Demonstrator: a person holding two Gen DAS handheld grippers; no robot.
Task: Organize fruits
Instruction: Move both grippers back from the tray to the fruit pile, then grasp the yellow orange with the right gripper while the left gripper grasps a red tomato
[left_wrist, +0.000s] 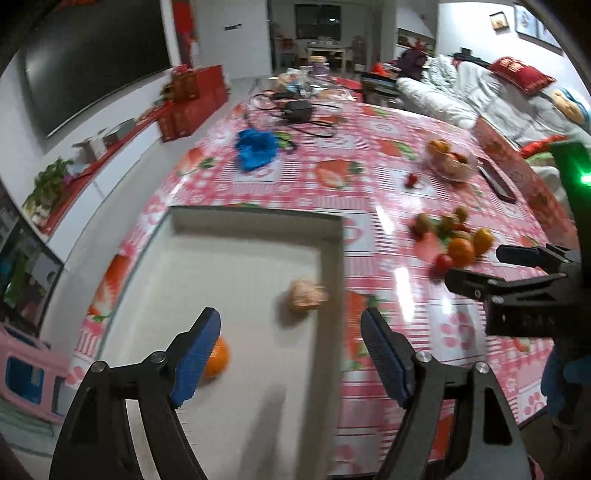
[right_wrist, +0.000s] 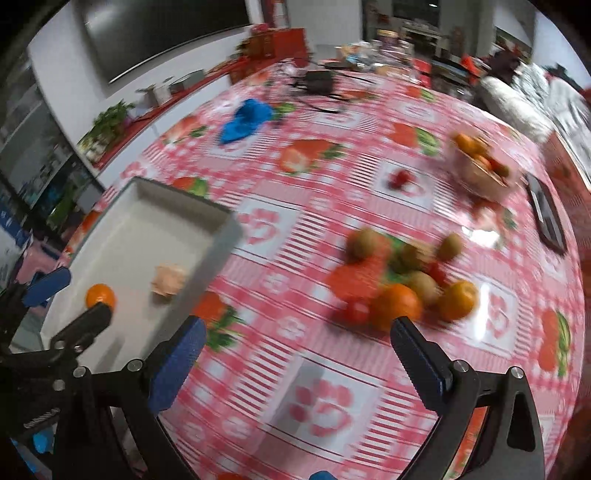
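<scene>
Spreading across both views, the desk (left_wrist: 388, 155) carries a white tray (left_wrist: 332, 266) at lower left, with an orange (left_wrist: 218, 356) and a peeled fruit (left_wrist: 306, 295) inside. Loose fruit (right_wrist: 399, 280) lies mid-frame right. Both the left gripper (left_wrist: 291, 350) and right gripper (right_wrist: 295, 354) hover with jaws wide apart, empty.

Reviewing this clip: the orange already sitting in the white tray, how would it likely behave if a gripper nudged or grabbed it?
The orange looks round and smooth, so a nudge would probably send it rolling across the white tray, whose floor looks flat. The raised wall should stop it. It seems firm enough for a two-finger pinch, though an off-centre grip might let it slip out.
</scene>
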